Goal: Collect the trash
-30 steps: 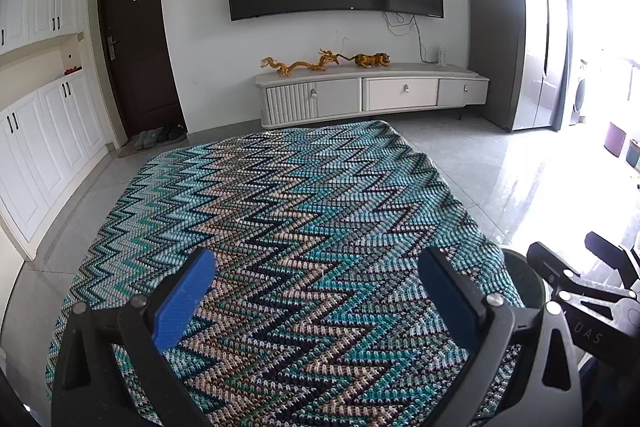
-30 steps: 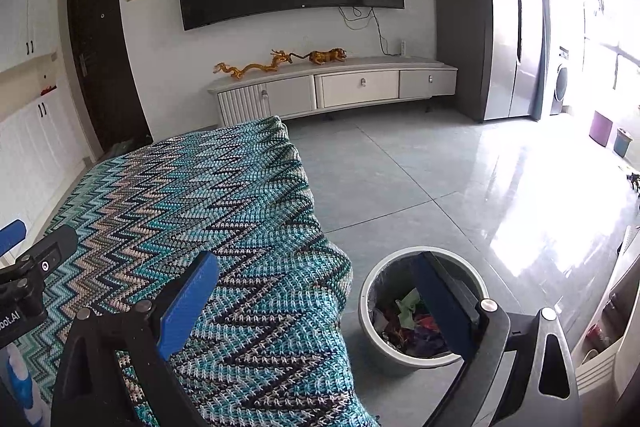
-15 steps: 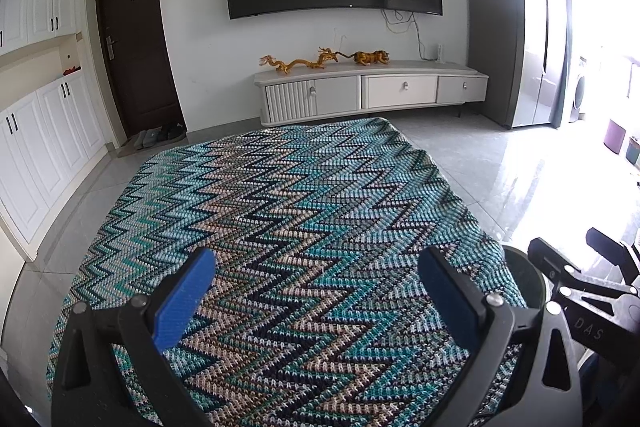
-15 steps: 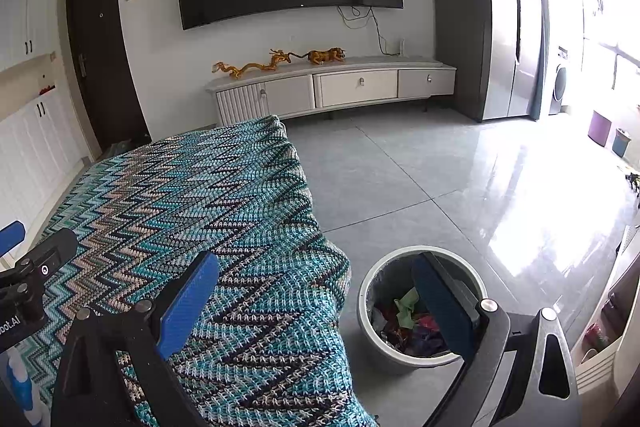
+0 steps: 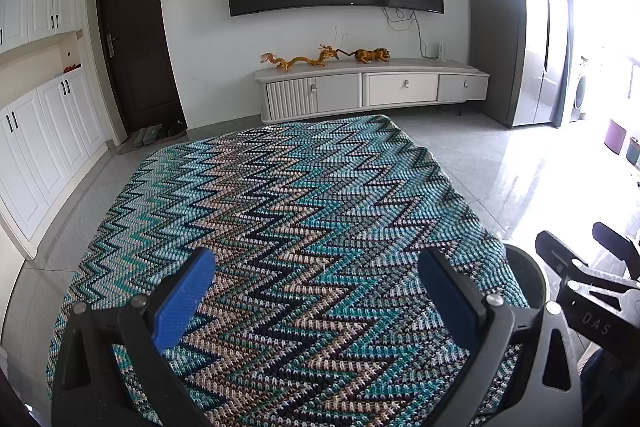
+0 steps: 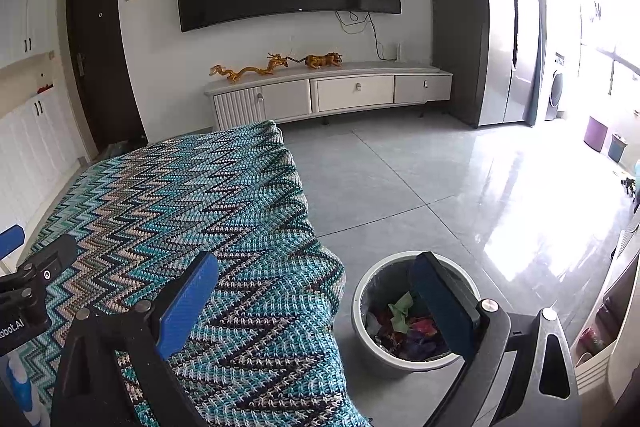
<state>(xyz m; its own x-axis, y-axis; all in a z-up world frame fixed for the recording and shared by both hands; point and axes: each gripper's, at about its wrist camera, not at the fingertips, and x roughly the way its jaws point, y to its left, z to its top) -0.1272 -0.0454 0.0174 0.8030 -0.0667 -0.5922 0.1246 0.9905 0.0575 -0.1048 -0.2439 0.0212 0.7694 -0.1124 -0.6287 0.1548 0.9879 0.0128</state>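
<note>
your left tool [image 5: 312, 291] hangs released over the zigzag-knit cloth [image 5: 288, 211] that covers the desk, its blue pads [image 5: 182, 301] spread wide with nothing between them. your right tool [image 6: 316, 303] is released too, jaws apart and empty, poised over the cloth's right edge with its right pad in line with the bin [image 6: 414, 309] on the floor. in the left wrist view only a dark arc of that bin shows, just past the cloth's corner.

no loose trash shows on the cloth in either view — the top reads as bare knit from near edge to far. so the step in hand looks like a last check: sweep both tools slowly across the surface, keep the pads parted, and look along the folds at the draped right side, where a small scrap could hide. if you find one, pinch it low against the knit without snagging the yarn, lift clear of the edge, and let go only when the tool is squarely above the bin's mouth.

the bin stands on the grey tile floor [image 6: 460, 195], just beside the hanging cloth, round and pale-walled with a dark liner. inside lies a heap of crumpled scraps [image 6: 404, 323] — green, red and darker pieces — filling the bottom, with room left above. two small tubs, purple [image 6: 595, 133] and teal [image 6: 617, 147], stand far off by the bright window; what they hold cannot be seen.
</note>
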